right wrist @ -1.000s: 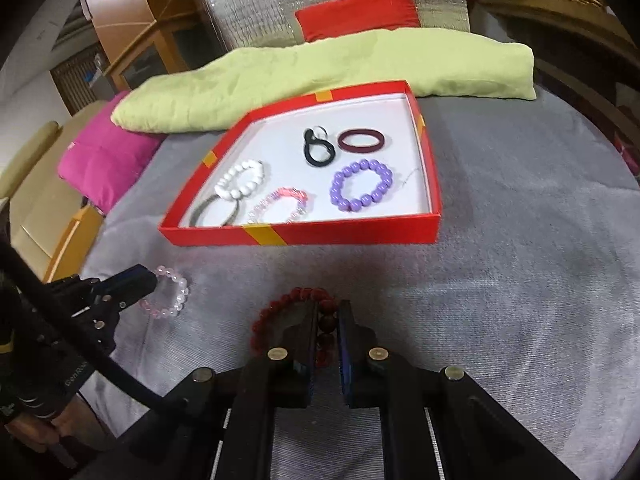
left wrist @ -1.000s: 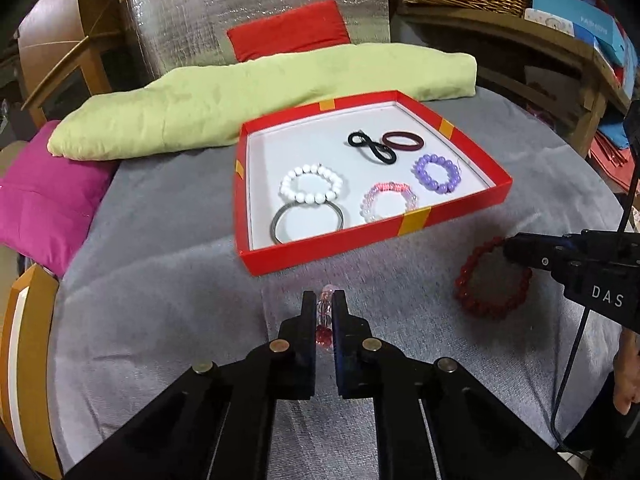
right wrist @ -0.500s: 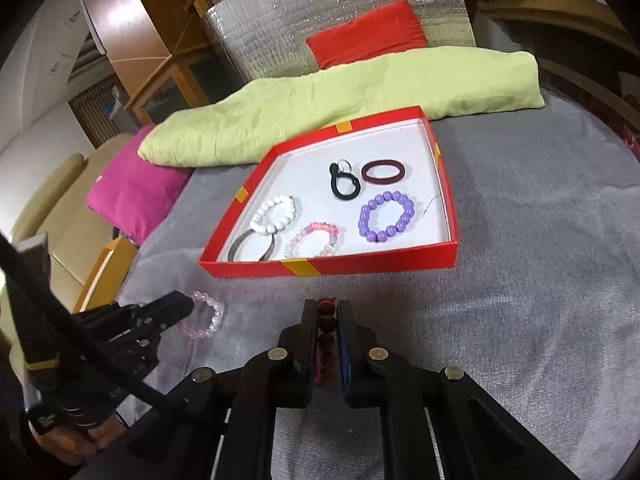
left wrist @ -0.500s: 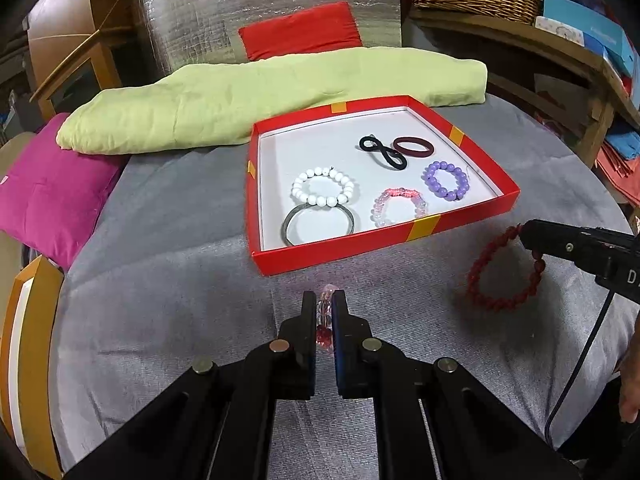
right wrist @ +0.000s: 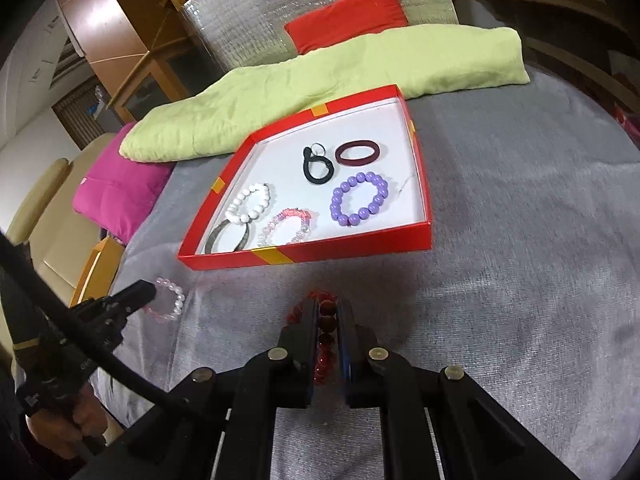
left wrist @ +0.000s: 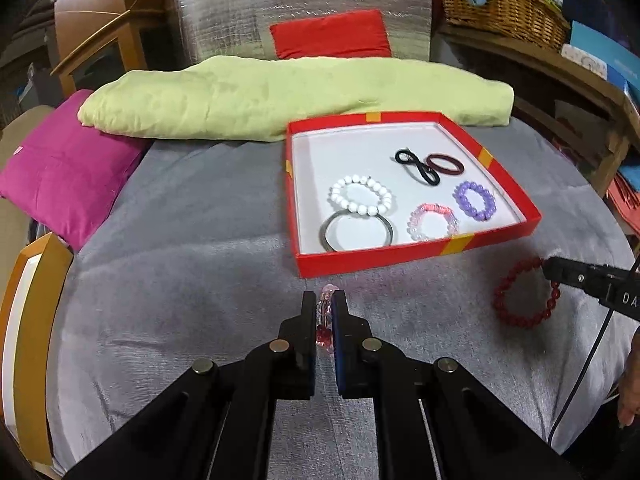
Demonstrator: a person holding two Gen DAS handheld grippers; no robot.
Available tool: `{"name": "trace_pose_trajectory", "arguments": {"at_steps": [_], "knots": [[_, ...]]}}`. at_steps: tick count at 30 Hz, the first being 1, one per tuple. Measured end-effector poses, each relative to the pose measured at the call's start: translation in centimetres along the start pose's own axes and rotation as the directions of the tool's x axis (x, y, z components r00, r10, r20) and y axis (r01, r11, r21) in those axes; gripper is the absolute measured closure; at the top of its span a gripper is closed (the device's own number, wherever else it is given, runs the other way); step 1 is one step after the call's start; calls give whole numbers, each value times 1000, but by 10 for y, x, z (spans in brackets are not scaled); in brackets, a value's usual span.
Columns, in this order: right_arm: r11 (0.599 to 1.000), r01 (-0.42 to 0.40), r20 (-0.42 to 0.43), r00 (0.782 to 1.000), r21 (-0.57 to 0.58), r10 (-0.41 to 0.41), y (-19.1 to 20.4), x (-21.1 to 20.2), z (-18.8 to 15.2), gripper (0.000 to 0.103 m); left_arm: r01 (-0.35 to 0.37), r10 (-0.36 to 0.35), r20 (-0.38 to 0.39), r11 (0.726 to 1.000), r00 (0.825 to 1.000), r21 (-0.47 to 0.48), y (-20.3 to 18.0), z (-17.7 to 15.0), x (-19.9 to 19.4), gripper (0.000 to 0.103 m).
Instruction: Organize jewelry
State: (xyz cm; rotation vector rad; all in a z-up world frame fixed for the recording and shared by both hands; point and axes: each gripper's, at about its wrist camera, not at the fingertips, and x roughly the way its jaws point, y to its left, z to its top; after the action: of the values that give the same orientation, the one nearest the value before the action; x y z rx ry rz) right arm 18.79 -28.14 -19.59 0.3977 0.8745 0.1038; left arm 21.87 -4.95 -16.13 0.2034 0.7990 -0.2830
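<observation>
My left gripper (left wrist: 324, 304) is shut on a clear pink bead bracelet (left wrist: 323, 312), held above the grey cloth just short of the red tray (left wrist: 416, 258); this bracelet also shows in the right wrist view (right wrist: 170, 300). My right gripper (right wrist: 328, 308) is shut on a dark red bead bracelet (right wrist: 326, 326), which hangs from it in the left wrist view (left wrist: 520, 300). The tray (right wrist: 340, 250) holds white (left wrist: 360, 198), purple (left wrist: 474, 201) and pink (left wrist: 432, 222) bead bracelets, a metal bangle (left wrist: 356, 232), a black hair tie (left wrist: 416, 167) and a maroon band (left wrist: 444, 164).
A long green cushion (left wrist: 288, 96) lies behind the tray, with a magenta pillow (left wrist: 64, 168) at the left and a red pillow (left wrist: 332, 34) behind. A wicker basket (left wrist: 500, 4) sits on a wooden shelf at the right. A wooden chair edge (left wrist: 28, 320) borders the left.
Both grippers have risen and pulled back from the cloth, each lifting its bracelet. The tray now looks farther off and to the right in the left wrist view.
</observation>
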Motion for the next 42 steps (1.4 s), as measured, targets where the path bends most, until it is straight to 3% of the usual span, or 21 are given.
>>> {"name": "trace_pose_trajectory", "arguments": {"at_steps": [9,22,42], "knots": [[1000,-19,22,1000,-6,19,3,-6,0,93,6,-5,38,999,999,-32,6,4,-5,95],[999,15,-30,999,-39,-16,8,6,-4,93,-34,33,42,999,999,7,-5,4,-7,95],[978,146,-115,980,-148,-164,14,29,-14,92,-64,64,35,998,997,4,-4,3,-5,95]]}}
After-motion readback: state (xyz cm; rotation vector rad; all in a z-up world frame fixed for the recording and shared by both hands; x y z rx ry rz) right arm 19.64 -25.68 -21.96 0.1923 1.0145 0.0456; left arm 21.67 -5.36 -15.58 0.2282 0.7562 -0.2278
